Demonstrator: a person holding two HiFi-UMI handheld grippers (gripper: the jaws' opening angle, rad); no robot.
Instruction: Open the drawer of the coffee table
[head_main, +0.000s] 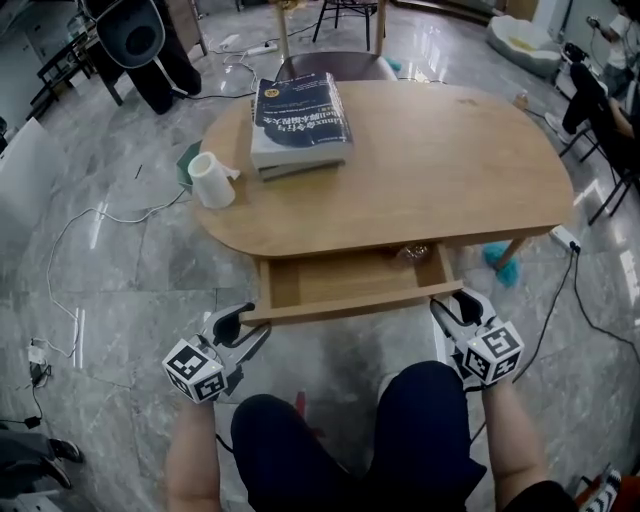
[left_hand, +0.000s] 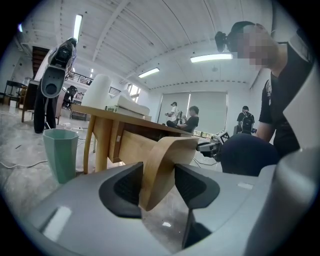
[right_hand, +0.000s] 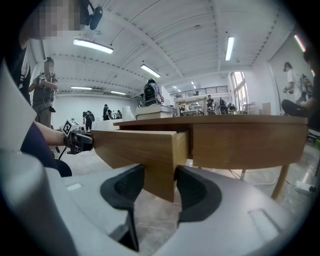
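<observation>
Spanning lower centre crosswise, the pale wooden drawer front (head_main: 350, 303) stands partly out from the oval wooden surface (head_main: 450, 170); left gripper (head_main: 245, 325) sits loose around its left end, right gripper (head_main: 455, 303) clamps its right end.

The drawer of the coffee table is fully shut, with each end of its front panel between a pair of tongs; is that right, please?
Not quite: the head view shows the drawer pulled partly out, its inside visible. The rest holds: its front panel stands between the tongs of the left gripper at one end and of the right gripper at the other.
</observation>
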